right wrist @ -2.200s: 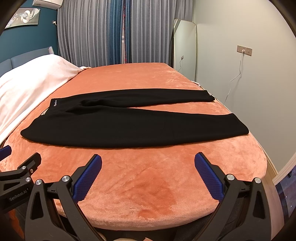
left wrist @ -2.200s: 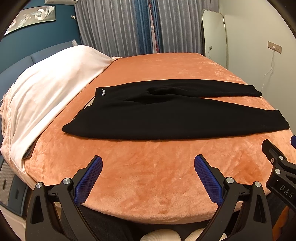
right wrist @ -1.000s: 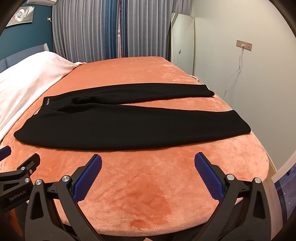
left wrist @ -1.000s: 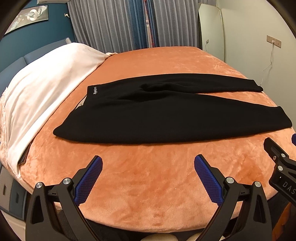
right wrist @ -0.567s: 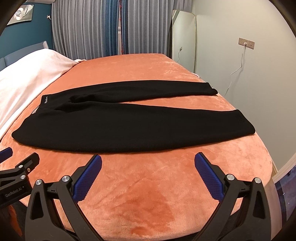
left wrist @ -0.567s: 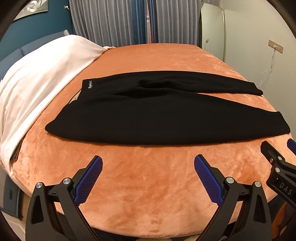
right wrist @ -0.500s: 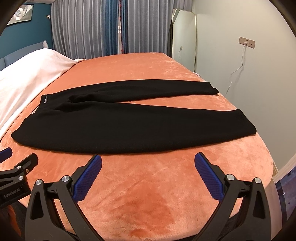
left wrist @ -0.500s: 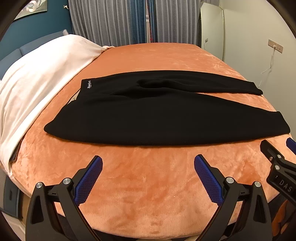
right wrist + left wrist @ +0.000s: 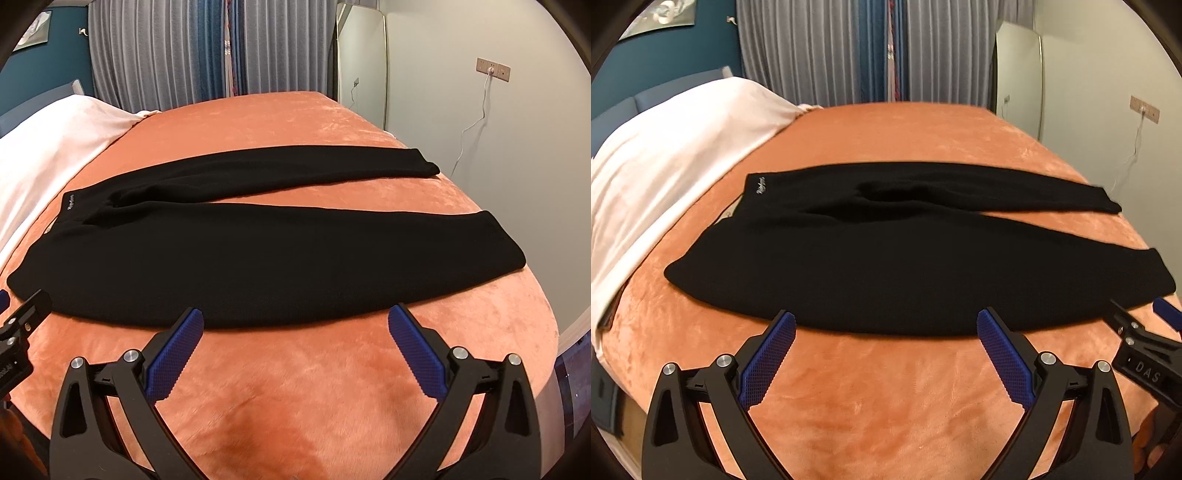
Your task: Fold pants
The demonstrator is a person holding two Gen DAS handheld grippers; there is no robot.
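Both grippers have closed in on the bed since the earlier frames. Left gripper (image 9: pixel 884 328) and right gripper (image 9: pixel 295 326) hang open and empty, fingertips at the near hem of the black pants (image 9: pixel 886 266). Those lie flat at twelve o'clock on the orange blanket (image 9: pixel 886 406), long axis nine-to-three, waistband toward nine, cuffs toward three, nearer the right gripper.
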